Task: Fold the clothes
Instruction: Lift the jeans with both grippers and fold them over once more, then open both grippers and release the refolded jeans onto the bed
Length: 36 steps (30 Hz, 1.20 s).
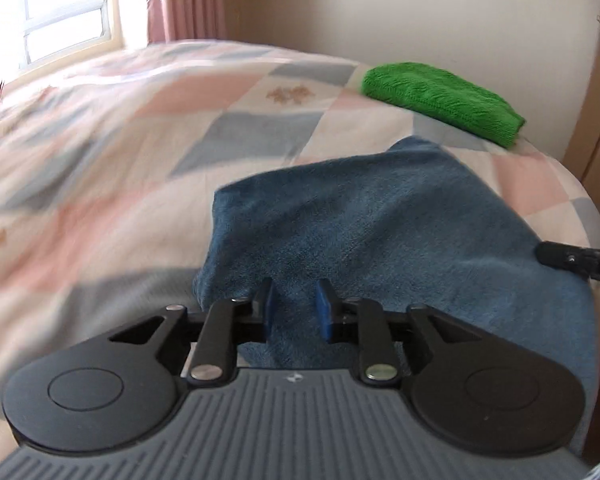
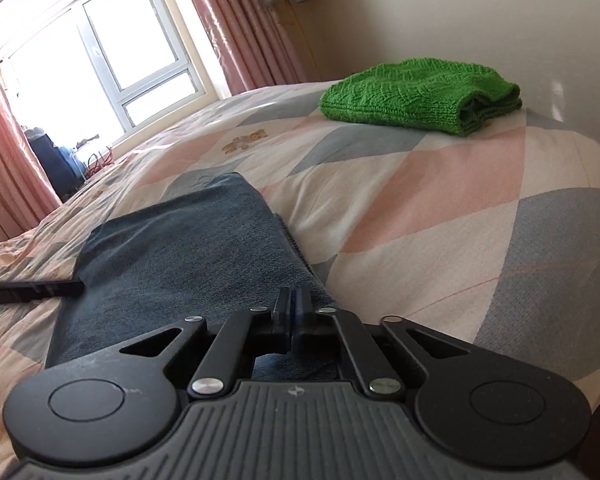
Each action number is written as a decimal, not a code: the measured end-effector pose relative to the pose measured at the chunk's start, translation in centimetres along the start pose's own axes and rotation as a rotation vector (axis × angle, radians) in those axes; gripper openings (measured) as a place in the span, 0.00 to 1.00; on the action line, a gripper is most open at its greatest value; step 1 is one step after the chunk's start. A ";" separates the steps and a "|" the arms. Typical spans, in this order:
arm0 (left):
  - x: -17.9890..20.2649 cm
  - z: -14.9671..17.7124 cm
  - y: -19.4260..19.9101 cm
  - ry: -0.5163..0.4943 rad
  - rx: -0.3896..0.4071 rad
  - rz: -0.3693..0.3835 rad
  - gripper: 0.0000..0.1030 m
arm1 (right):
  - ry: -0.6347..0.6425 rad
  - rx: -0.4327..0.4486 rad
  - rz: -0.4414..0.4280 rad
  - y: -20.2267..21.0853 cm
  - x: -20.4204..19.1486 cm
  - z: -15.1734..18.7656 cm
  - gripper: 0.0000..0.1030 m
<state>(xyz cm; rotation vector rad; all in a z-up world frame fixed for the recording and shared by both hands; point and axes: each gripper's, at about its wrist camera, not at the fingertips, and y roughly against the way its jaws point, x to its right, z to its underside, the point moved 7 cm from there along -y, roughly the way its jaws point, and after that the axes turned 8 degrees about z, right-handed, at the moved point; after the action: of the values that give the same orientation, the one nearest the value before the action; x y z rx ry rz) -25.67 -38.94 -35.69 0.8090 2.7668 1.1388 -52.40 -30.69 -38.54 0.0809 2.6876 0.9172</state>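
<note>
A: We're looking along the left gripper (image 1: 294, 308), and its blue-padded fingers (image 1: 323, 312) stand parted, with a ridge of the blue garment (image 1: 380, 216) rising in the gap between them. We can't quite tell whether the pads touch the cloth, but nothing is pinched there.

B: On our side, the right gripper (image 2: 293, 306) has its fingers (image 2: 304, 304) pressed together at the near edge of the blue garment (image 2: 188, 248). They meet right over the hem, though we cannot tell from here whether cloth is caught between them.

A: The garment lies on the bed (image 1: 120, 128), near its right-hand end, spread over the quilt of pink, grey-blue and cream diamonds. From the left wrist view its far corner rises to a soft peak.

B: And from the right wrist view it reads as a flat, folded slab, with layered edges showing along its right side.

A: Beyond it sits the green knitted sweater (image 1: 444, 100), folded, well apart from the blue piece, close to the wall.

B: We see it too (image 2: 420, 96), the folded layers facing us at its right end.

A: The right gripper's tip (image 1: 572, 262) pokes in at our right edge.

B: And the left one (image 2: 32, 288) shows at ours, touching the garment's left side.
</note>
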 end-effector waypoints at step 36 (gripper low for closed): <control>11.2 7.7 7.5 0.025 -0.170 -0.050 0.25 | 0.261 -0.034 0.103 4.9 -3.0 1.8 0.34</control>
<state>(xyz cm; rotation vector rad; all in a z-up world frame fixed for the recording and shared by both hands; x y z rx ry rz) -30.23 -24.11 -34.58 0.7088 2.6462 1.3609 -49.25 -26.13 -36.17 0.0996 2.9289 1.0715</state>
